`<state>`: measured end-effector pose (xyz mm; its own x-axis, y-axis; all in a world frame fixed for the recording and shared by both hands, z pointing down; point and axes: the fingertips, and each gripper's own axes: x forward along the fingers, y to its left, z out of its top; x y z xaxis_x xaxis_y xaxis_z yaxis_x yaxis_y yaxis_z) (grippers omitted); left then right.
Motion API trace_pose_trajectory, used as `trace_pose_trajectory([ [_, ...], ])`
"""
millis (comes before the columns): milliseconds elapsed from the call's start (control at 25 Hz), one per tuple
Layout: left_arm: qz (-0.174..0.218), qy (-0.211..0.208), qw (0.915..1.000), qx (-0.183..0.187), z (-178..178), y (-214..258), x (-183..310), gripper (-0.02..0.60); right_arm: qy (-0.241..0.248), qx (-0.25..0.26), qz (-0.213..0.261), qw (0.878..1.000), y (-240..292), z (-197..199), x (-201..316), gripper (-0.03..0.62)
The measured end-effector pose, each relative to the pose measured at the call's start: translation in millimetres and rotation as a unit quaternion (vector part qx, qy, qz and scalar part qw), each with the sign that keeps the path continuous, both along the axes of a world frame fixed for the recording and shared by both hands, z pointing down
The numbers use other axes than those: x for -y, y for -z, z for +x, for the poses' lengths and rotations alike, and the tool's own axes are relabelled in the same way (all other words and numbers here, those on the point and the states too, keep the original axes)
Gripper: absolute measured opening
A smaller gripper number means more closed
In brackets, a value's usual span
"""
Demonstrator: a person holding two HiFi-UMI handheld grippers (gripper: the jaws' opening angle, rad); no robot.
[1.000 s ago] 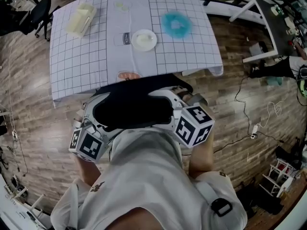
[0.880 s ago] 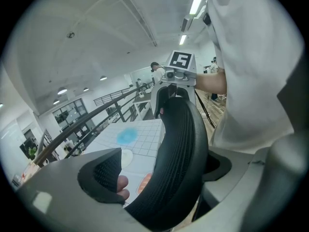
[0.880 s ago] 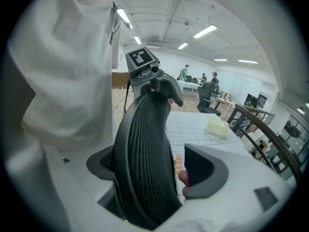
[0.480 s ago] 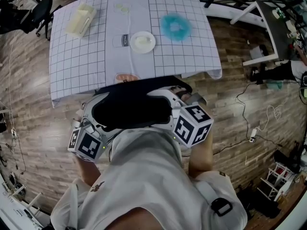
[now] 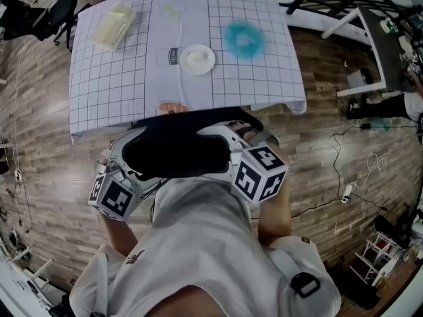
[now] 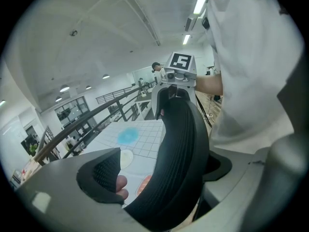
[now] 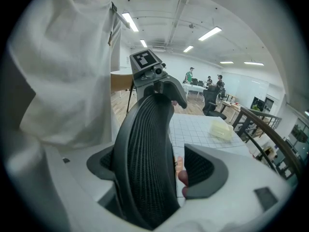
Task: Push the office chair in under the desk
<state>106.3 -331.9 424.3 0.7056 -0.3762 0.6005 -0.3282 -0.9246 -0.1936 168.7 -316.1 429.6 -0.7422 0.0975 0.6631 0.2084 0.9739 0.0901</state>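
The office chair stands at the near edge of the desk. From the head view only its black mesh backrest shows, its far rim overlapping the hanging hem of the checked cloth that covers the desk. The seat is hidden beneath the backrest and the person's white shirt.

The left gripper sits at the backrest's left end and the right gripper at its right end, each with its marker cube towards the person.

In the left gripper view the jaws of the left gripper stand wide apart and straddle the backrest's edge. The chair lies against the pad on the picture's right, and a clear gap shows beside the other pad.

In the right gripper view the right gripper also has its jaws wide around the backrest. The mesh rests against the pad on the picture's left, and a narrow gap shows beside the other one.

On the cloth lie a white plate, a fluffy blue thing to its right, a pale yellow box near the far left corner, and a small peach-coloured thing right at the near edge by the backrest. A wooden floor surrounds the desk, and another black chair stands at the upper left.
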Motion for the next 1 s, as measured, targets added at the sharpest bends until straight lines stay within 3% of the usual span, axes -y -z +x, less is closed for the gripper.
trace_pose_trajectory([
  [1000,-0.017,-0.035,0.9992,-0.004,-1.6,-1.3,2.1,0.471,-0.002,-0.010,-0.009,1.000,-0.7,-3.6,3.4,0.379],
])
